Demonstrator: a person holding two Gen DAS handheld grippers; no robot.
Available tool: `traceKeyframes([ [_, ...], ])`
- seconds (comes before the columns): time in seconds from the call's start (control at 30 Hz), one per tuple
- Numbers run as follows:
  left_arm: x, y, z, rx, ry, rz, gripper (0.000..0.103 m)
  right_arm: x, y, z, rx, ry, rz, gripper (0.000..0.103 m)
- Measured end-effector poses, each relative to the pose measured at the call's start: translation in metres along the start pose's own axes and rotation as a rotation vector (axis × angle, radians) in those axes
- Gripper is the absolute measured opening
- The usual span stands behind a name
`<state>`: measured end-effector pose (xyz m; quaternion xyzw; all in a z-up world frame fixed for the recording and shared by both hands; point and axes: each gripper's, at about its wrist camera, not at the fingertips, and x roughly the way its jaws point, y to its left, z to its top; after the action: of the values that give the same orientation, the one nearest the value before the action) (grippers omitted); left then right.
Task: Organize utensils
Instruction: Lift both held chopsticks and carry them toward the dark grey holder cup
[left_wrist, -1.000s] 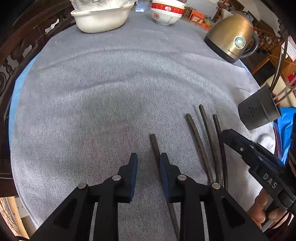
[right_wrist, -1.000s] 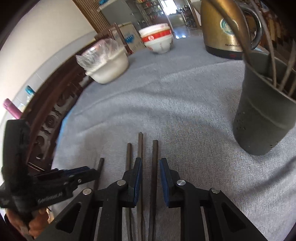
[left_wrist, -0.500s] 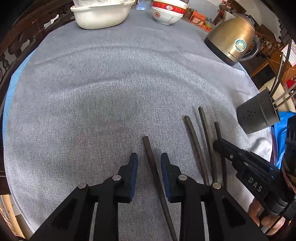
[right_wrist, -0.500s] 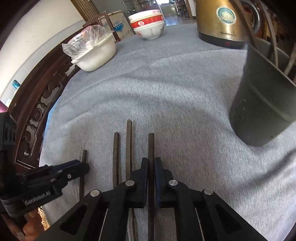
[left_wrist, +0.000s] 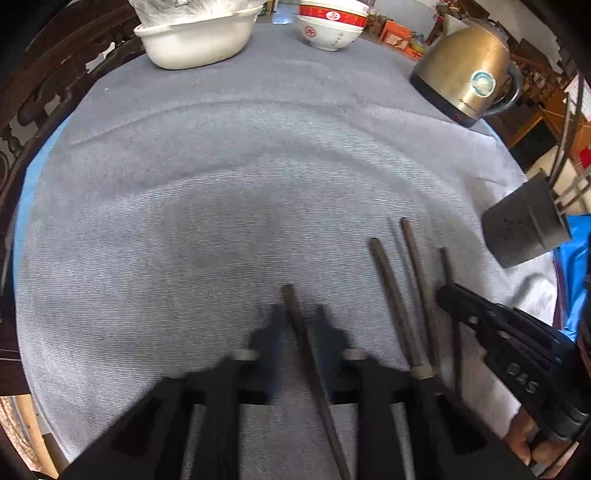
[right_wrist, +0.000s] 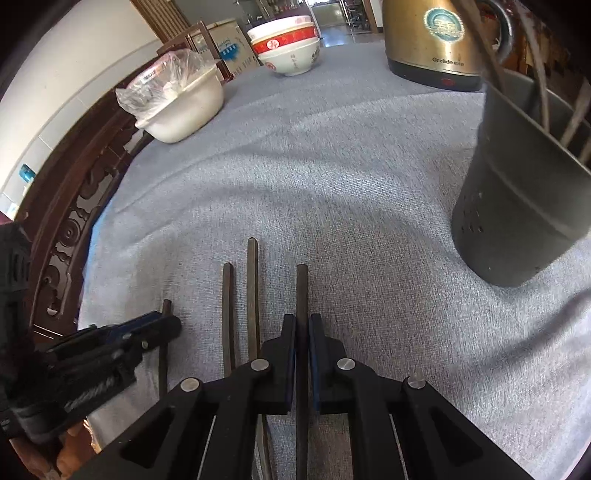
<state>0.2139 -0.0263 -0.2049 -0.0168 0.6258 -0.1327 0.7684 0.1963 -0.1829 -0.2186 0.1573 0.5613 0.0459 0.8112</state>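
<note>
Several dark chopsticks lie side by side on the grey tablecloth (left_wrist: 221, 184). My left gripper (left_wrist: 297, 314), blurred, is closing its jaws on the leftmost chopstick (left_wrist: 290, 295); in the right wrist view this gripper (right_wrist: 166, 326) looks clamped around that stick (right_wrist: 166, 306). My right gripper (right_wrist: 302, 321) is shut on the rightmost chopstick (right_wrist: 302, 288), whose end sticks out past the pads. Two free chopsticks (right_wrist: 228, 306) (right_wrist: 252, 288) lie between the held ones. The dark grey utensil holder (right_wrist: 517, 206) stands to the right with several sticks in it.
A gold kettle (left_wrist: 465, 74) stands at the back right. Stacked red-and-white bowls (left_wrist: 328, 26) and a white basin (left_wrist: 195, 40) with a plastic bag sit at the far edge. A carved wooden chair back (right_wrist: 66, 229) borders the table's left side.
Both grippers closed on their chopsticks, the right one first and the left one just now. The left wrist view has blurred; neither hand has shifted much.
</note>
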Motion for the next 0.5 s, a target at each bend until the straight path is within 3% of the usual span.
traceKeyframes([
  [0.2,-0.019,0.002,-0.005,-0.046,-0.048,-0.018,0.008,-0.036,0.0,0.0,-0.015,-0.104,0.035,0.007],
  [0.5,-0.094,-0.016,-0.003,-0.018,-0.225,0.021,0.007,-0.098,0.005,0.005,-0.014,-0.255,0.101,0.007],
])
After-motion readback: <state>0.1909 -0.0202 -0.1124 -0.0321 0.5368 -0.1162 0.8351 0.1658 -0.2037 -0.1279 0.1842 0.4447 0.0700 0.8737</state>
